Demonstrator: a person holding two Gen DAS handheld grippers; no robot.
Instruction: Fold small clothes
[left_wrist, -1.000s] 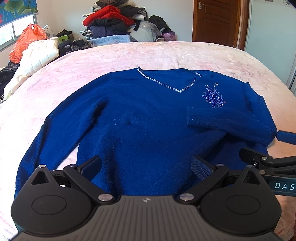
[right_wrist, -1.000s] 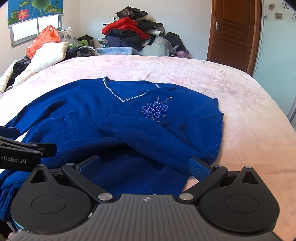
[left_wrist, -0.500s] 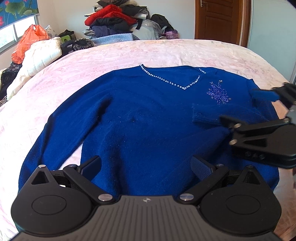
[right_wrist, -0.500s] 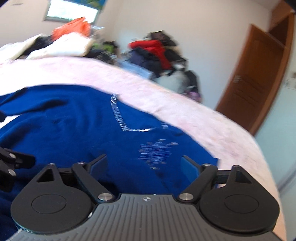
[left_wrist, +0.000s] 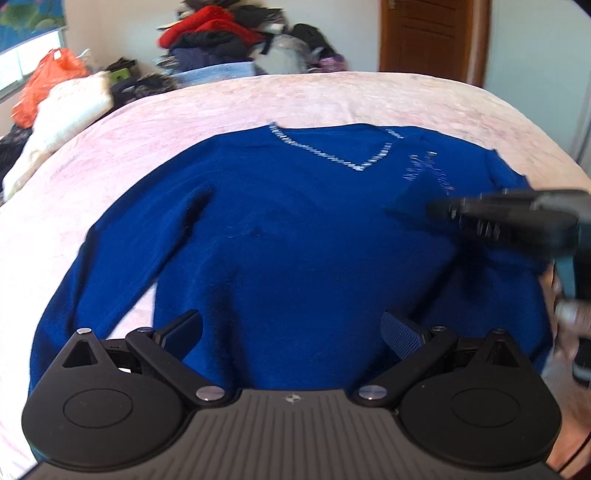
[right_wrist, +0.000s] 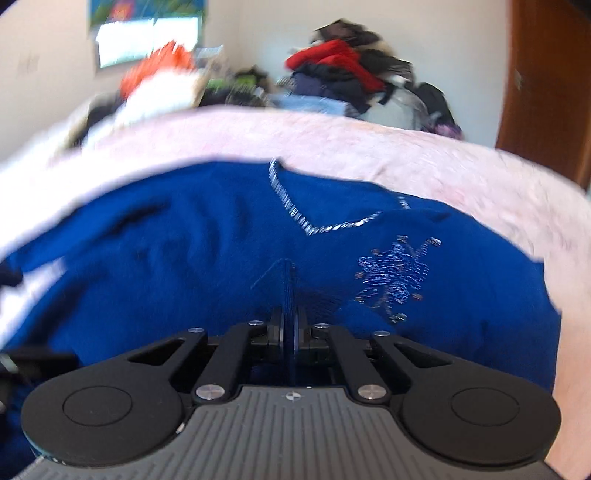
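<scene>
A royal-blue V-neck sweater (left_wrist: 295, 229) with a beaded neckline lies face up on the pink bedspread (left_wrist: 258, 107). One sleeve is folded across its chest, below the flower embroidery (right_wrist: 391, 280). My right gripper (right_wrist: 290, 291) has its fingers pressed together on the end of that folded sleeve, and the knit tents up at the tips. In the left wrist view the right gripper (left_wrist: 432, 212) reaches in from the right, blurred, with a hand (left_wrist: 570, 314) behind it. My left gripper (left_wrist: 291, 325) hovers open over the sweater's hem, nothing between its fingers. The other sleeve (left_wrist: 122, 254) lies stretched out to the left.
A heap of red and dark clothes (left_wrist: 221, 40) is piled at the far side of the bed. A white jacket (left_wrist: 62, 118) and an orange bag (left_wrist: 44, 85) lie at the far left. A wooden door (left_wrist: 428, 37) stands behind on the right.
The right gripper swung in from the right over the folded sleeve's end and went from wide open to shut. The left gripper stayed over the hem, still open.
</scene>
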